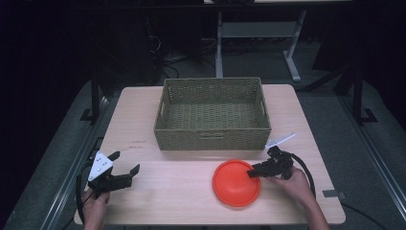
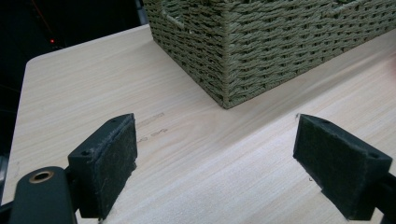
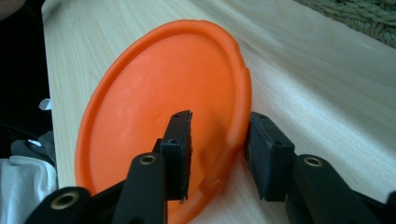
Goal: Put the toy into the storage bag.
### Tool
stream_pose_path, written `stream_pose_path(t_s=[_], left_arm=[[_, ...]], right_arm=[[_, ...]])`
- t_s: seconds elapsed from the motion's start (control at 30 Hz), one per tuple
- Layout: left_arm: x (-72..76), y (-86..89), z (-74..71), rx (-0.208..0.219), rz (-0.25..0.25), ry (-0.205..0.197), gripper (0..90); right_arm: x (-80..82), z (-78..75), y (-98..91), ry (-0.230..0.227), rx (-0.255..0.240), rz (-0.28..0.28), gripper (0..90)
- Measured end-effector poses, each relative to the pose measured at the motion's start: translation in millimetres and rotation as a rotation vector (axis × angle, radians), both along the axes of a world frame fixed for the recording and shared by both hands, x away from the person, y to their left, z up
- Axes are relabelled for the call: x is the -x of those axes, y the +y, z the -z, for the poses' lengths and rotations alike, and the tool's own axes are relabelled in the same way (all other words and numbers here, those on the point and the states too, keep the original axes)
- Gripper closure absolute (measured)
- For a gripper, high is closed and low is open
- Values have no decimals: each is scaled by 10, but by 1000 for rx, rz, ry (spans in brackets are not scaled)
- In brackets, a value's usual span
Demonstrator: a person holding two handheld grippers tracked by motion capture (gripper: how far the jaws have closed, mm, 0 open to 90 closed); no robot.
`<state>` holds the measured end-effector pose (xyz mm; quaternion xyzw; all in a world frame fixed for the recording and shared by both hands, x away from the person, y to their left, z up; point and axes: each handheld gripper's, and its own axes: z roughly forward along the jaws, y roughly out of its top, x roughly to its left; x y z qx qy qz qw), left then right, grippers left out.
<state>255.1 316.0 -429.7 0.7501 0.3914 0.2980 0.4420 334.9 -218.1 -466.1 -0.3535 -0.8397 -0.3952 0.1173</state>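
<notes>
- Sitting flat on the table point(image 1: 158, 191), the orange plate point(image 1: 234, 184) lies at 6 o'clock from the basket point(image 1: 213, 134).
- Looks light, stiff and smooth, so it may slip.
- Best hold is its rim at 3 o'clock.
- Right gripper point(image 3: 218, 156) straddles that rim, pads not pressing yet.
- Left gripper point(image 2: 215, 163) waits wide apart, holding nothing.

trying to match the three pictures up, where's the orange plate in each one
High view: plate at lower right of the table, before the basket.
Left gripper view: none that I can make out.
Right gripper view: plate at centre, its rim between the jaws.
Shared landmark: the basket.
</notes>
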Motion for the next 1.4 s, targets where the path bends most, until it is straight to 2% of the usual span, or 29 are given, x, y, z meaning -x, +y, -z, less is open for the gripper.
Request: stream_pose_path(t_s=[0.07, 0.13, 0.27, 0.4, 0.53, 0.9, 1.2, 1.4], left_arm=[[1, -3, -2, 1, -1, 2, 130], [0, -8, -2, -3, -1, -1, 130], [-1, 5, -6, -2, -6, -4, 130], [-1, 6, -5, 0, -8, -3, 130], [1, 1, -8, -3, -6, -5, 130], [5, 6, -12, -2, -10, -10, 130], [7, 11, -16, -2, -11, -14, 130], [5, 11, -13, -3, -12, -15, 130]], right_arm=[[-13, 10, 16, 12, 4, -1, 624], [-25, 23, 32, 7, 31, -2, 648], [-10, 6, 36, -9, 36, 1, 704], [6, -44, 19, -20, 10, 1, 739], [18, -88, 37, -30, 31, -5, 755], [90, -294, 130, -88, 29, -25, 814], [200, -511, 183, -142, 32, -26, 819], [250, -639, 203, -168, 52, -20, 820]])
